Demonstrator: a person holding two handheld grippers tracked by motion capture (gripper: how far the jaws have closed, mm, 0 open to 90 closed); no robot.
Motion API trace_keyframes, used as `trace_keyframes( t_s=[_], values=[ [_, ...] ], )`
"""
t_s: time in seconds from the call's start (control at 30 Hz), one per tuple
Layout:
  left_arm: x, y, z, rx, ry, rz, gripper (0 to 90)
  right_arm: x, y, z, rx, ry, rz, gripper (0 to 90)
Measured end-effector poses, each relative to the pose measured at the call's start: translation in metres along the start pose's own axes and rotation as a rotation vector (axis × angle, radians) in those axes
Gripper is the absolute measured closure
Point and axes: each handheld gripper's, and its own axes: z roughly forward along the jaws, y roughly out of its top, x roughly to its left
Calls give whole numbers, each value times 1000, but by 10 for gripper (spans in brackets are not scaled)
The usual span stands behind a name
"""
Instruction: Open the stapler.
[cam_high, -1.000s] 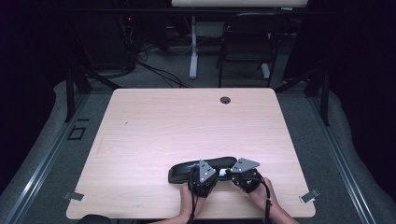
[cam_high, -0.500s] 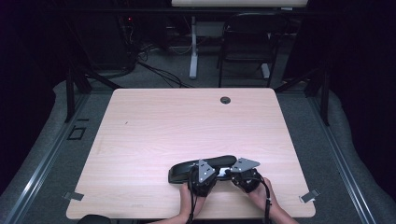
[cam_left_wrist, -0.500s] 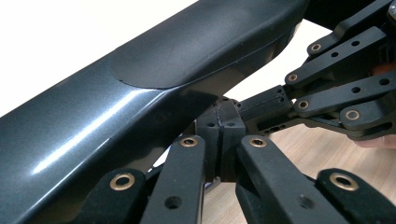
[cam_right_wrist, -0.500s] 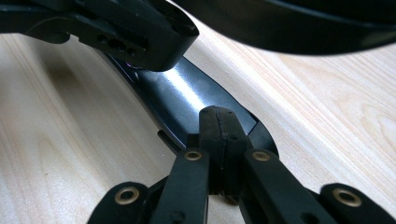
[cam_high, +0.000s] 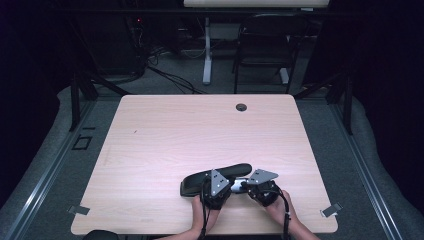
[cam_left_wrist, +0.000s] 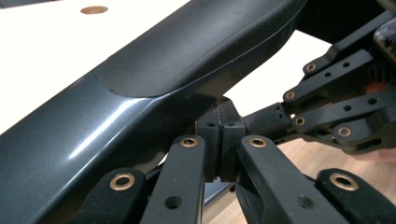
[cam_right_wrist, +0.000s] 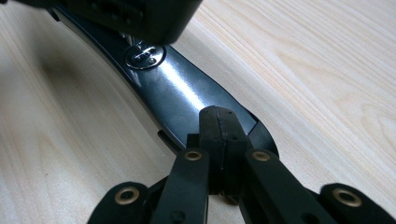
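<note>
While both jaws sit shut beside the black armrest (cam_high: 216, 177), we judge it stiff, smooth, slippery; grip its narrow end.

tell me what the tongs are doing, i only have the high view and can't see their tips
observer: left tongs are shut, tips right under the raised upper arm of the long black tool
operator: and the right ones
observer: right tongs are shut too, tips against the narrow end of the tool's shiny lower plate
operator: anything on that plate
observer: a round silver rivet further along it
</note>
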Motion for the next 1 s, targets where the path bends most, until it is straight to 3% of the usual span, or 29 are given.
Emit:
trace_keyframes(
  t_s=[1.0],
  values=[
    [6,18,-18,-83,24,-2,900,-2,1,1,-7,31,44,900]
  ],
)
